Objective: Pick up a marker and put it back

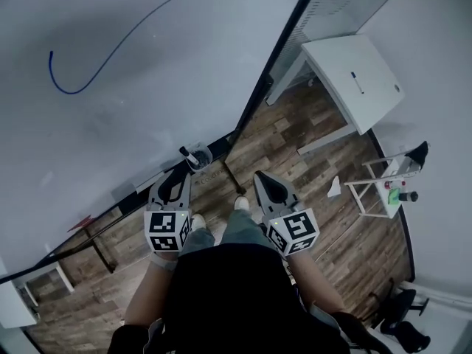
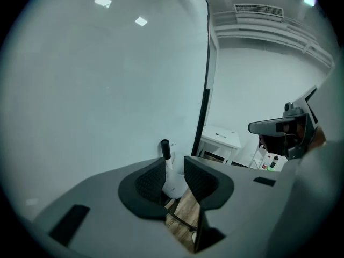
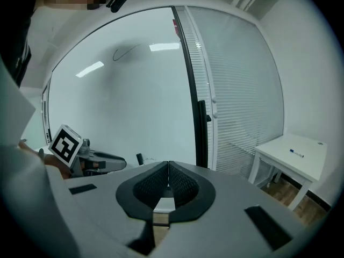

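Two claws out: left claw (image 2: 174,171) spread, lined up on the marker (image 2: 165,148) standing in its cup (image 2: 175,187) mid-frame, so ease straight around the cap before squeezing, right claw (image 3: 168,172) pressed together, empty.

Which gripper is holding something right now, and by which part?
Neither. The left gripper has its jaws apart, short of the marker in its cup; the right gripper is shut, empty.

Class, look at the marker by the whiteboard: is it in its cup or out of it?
In. The marker stands cap-up in the clear cup; the left gripper has its fingers apart, not closed on it.
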Demonstrator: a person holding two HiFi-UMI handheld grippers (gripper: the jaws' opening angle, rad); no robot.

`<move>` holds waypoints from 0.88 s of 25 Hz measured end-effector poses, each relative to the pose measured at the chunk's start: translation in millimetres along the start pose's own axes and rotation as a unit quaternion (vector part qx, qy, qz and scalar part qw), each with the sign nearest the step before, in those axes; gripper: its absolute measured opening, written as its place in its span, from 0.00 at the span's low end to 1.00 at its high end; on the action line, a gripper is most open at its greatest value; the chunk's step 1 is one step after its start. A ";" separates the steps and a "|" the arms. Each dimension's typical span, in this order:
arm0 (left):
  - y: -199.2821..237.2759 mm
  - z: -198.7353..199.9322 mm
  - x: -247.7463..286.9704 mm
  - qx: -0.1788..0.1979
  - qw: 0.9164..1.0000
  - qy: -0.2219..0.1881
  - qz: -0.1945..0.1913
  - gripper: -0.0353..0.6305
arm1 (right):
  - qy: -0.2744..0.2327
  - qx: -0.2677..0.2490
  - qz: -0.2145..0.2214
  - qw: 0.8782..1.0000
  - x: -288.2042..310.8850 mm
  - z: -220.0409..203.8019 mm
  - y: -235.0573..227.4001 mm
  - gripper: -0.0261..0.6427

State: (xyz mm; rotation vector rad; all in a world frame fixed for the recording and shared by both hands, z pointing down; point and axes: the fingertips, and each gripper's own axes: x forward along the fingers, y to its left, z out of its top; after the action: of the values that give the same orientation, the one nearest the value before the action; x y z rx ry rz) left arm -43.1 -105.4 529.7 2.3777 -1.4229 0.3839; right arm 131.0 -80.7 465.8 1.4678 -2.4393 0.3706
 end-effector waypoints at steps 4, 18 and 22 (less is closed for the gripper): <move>1.2 0.4 18.5 -0.015 0.999 0.009 0.035 0.23 | 0.009 -0.010 0.029 0.999 14.4 7.4 -20.4 0.08; 17.9 -5.2 61.8 -0.047 0.983 0.036 0.173 0.23 | 0.027 -0.041 0.102 0.994 48.3 19.6 -85.7 0.08; 19.1 -8.7 66.4 -0.056 0.979 0.043 0.193 0.23 | 0.029 -0.047 0.120 0.991 53.7 20.4 -89.2 0.08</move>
State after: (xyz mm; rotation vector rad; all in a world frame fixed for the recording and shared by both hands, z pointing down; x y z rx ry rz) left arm -29.8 -162.8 566.9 1.9682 -1.8134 0.4815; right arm 184.0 -172.4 473.0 1.1131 -2.5542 0.3353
